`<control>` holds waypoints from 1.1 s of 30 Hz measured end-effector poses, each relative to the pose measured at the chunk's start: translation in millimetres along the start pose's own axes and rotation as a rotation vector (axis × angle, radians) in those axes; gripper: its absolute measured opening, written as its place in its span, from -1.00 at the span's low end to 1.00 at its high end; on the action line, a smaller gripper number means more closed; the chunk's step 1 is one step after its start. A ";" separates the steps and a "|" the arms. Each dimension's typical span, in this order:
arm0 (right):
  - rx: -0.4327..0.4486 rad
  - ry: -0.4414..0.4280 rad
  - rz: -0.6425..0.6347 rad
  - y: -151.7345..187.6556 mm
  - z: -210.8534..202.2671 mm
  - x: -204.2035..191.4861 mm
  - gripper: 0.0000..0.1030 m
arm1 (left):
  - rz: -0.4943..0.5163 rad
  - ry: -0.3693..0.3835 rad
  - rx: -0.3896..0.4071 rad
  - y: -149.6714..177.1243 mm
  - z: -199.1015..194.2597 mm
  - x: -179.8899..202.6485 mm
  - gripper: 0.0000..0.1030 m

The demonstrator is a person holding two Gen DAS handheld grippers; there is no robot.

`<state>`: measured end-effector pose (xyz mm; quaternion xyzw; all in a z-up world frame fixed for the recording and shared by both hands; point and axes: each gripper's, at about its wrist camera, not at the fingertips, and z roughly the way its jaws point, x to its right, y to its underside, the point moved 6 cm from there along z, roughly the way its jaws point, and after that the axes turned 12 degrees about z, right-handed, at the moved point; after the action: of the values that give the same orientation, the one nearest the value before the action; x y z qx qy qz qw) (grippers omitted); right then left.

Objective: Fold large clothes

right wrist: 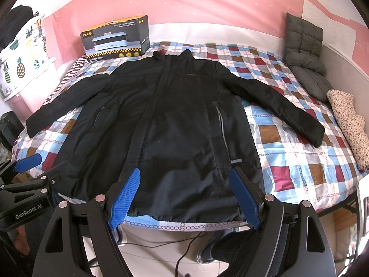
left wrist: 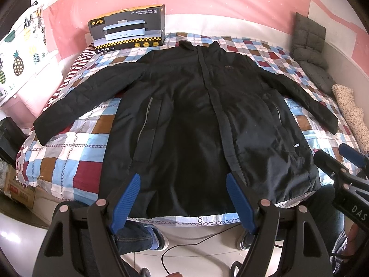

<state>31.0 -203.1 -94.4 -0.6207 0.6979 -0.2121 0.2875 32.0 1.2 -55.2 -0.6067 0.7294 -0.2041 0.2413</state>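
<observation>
A large black jacket (left wrist: 198, 115) lies spread flat, front up, on a bed with a checked quilt (left wrist: 76, 157), both sleeves stretched out to the sides. It also shows in the right wrist view (right wrist: 175, 120). My left gripper (left wrist: 183, 180) is open and empty, held above the jacket's hem near the bed's front edge. My right gripper (right wrist: 184, 173) is open and empty, also above the hem. The right gripper shows at the right edge of the left wrist view (left wrist: 332, 154), and the left gripper shows at the left edge of the right wrist view (right wrist: 41, 166).
A cooker box (left wrist: 128, 28) stands at the head of the bed on the left. A grey cushion (left wrist: 309, 53) and a floral pillow (left wrist: 352, 115) lie along the right wall. A pineapple-print cloth (left wrist: 20, 53) hangs on the left. A cable (left wrist: 184, 247) runs across the floor near the person's feet.
</observation>
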 end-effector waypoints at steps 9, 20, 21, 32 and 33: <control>-0.001 0.001 0.000 -1.8 1.6 0.4 0.55 | 0.001 0.000 -0.004 2.3 1.2 2.5 0.53; -0.015 0.002 -0.002 2.9 18.0 6.6 0.55 | -0.004 0.008 -0.030 13.8 17.8 0.0 0.53; -0.019 0.004 -0.002 1.2 18.7 5.3 0.55 | -0.004 0.009 -0.035 10.8 18.4 -0.3 0.54; -0.043 -0.027 -0.015 -9.1 38.4 -3.2 0.55 | -0.069 0.035 -0.065 3.4 46.6 -25.6 0.53; -0.044 -0.029 -0.017 -11.0 41.9 -4.5 0.55 | -0.082 0.037 -0.066 2.4 50.9 -30.8 0.53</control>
<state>67.4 -197.6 -117.8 -0.6357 0.6929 -0.1900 0.2823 65.1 31.7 -94.2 -0.6400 0.7145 -0.2007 0.1991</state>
